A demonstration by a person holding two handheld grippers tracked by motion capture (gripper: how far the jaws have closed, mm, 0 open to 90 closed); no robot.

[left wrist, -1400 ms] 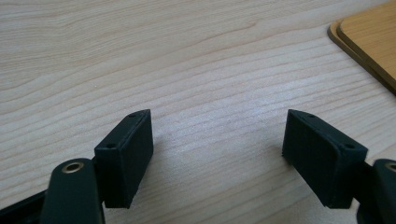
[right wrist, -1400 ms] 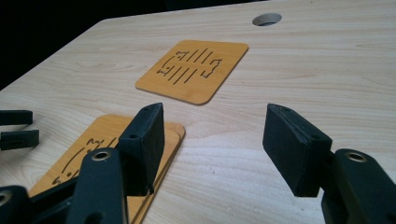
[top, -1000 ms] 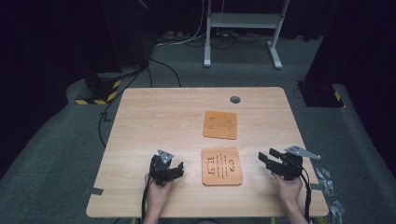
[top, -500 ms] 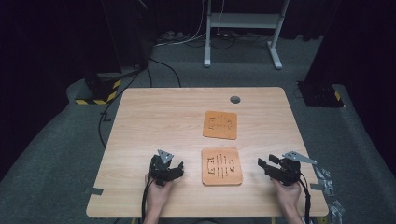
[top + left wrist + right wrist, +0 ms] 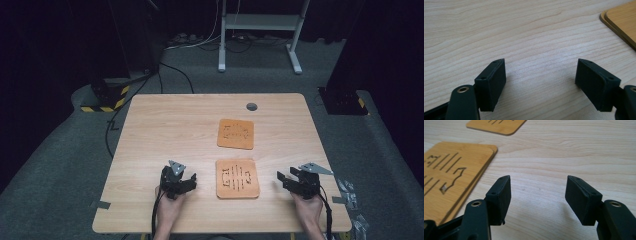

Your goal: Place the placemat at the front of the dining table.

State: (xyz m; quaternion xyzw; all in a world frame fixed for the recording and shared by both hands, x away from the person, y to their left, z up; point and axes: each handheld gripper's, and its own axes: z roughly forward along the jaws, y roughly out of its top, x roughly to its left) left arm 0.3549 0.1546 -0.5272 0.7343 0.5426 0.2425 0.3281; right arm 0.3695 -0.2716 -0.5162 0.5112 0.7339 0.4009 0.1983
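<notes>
The right gripper [image 5: 291,180] has dropped back toward the table's [image 5: 165,125] near edge; the left gripper [image 5: 181,180] is unmoved. Both are spread, holding nothing. The near stack [image 5: 237,179] lies between them; approach it low, jaws straddling one edge.

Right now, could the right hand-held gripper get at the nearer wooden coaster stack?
Probably yes: the right hand-held gripper stands open beside the nearer coaster stack, with bare table between them.

Two orange cut-out boards flat on table: near board [image 5: 237,178] apparently two stacked, far board [image 5: 235,133] just beyond.
</notes>
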